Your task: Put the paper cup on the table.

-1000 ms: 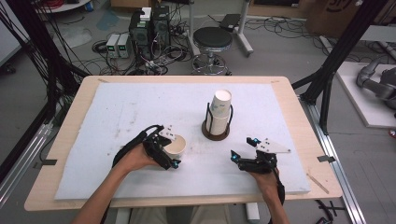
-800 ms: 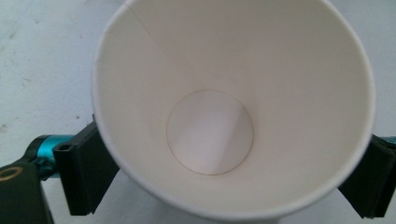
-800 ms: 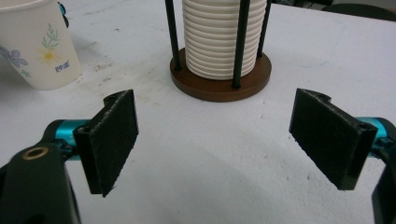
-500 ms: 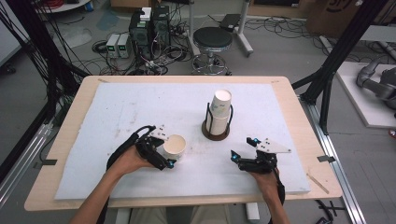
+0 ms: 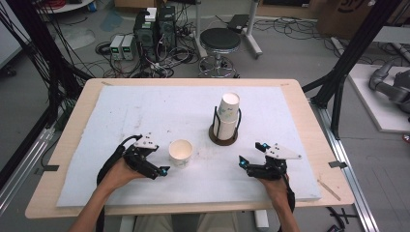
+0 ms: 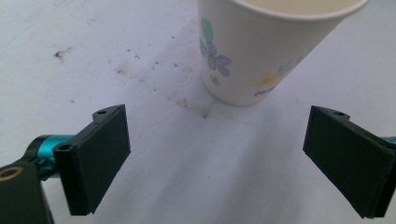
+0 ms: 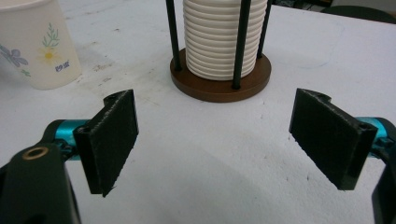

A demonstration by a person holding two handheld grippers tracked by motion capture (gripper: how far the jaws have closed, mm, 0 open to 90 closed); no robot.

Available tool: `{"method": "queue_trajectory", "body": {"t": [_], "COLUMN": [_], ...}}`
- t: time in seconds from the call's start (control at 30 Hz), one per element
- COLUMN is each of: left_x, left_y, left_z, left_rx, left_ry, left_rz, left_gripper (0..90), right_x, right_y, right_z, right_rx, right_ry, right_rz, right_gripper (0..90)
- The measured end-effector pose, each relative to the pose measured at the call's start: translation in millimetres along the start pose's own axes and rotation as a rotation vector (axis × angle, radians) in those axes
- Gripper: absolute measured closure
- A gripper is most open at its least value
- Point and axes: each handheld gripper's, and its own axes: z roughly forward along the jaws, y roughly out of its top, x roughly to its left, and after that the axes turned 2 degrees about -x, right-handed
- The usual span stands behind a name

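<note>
From the high view, the cup (image 5: 181,152) stands upright on the white mat (image 5: 145,111), left of and nearer than the holder (image 5: 225,126) with its stack (image 5: 228,110) of cups; the left gripper (image 5: 155,159) sits just left of the cup with nothing in it, and the right gripper (image 5: 251,154) rests well apart to the right, also empty. The risk, as I judge it, is a light empty cup: a jaw tip brushing its wall on any sideways swing would tip or skid it, and a hard squeeze would crush the paper. The left gripper view adds what the overhead cannot: both jaws stand wide, the cup (image 6: 261,46) lies beyond them and free of the pads, and its flower print and the stained mat beneath are plain. The right gripper view shows wide, empty jaws too, the ribbed rims of the stack (image 7: 219,37) between the holder's rods, its brown base (image 7: 219,86), and the cup (image 7: 39,44) at far left.
</note>
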Motion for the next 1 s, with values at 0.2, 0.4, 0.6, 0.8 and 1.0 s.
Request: {"method": "queue_trajectory", "body": {"t": [0.2, 0.4, 0.6, 0.8, 1.0], "left_x": [1.9, 4.5, 7.3, 9.0, 9.9], "left_y": [-11.1, -18.5, -28.1, -36.7, -49.9], "left_z": [-12.5, -21.7, -32.5, -40.1, -46.1], "left_rx": [-0.054, -0.099, -0.148, -0.203, -0.272], "left_ry": [0.026, 0.040, 0.075, 0.120, 0.164], "left_rz": [-0.014, -0.026, -0.051, -0.064, -0.100], "left_gripper": [7.3, 7.3, 7.3, 7.3, 7.3], "right_x": [-0.2, -0.1, -0.4, -0.4, -0.4], "right_y": [-0.1, 0.0, 0.0, 0.1, 0.0], "right_z": [-0.2, 0.2, 0.4, 0.5, 0.4], "right_rx": [0.001, 0.003, 0.003, 0.006, 0.003], "right_ry": [0.000, -0.002, -0.001, -0.001, 0.000], "right_rz": [0.006, 0.005, 0.004, 0.003, 0.006], "right_gripper": [15.8, 15.8, 15.8, 15.8, 15.8]}}
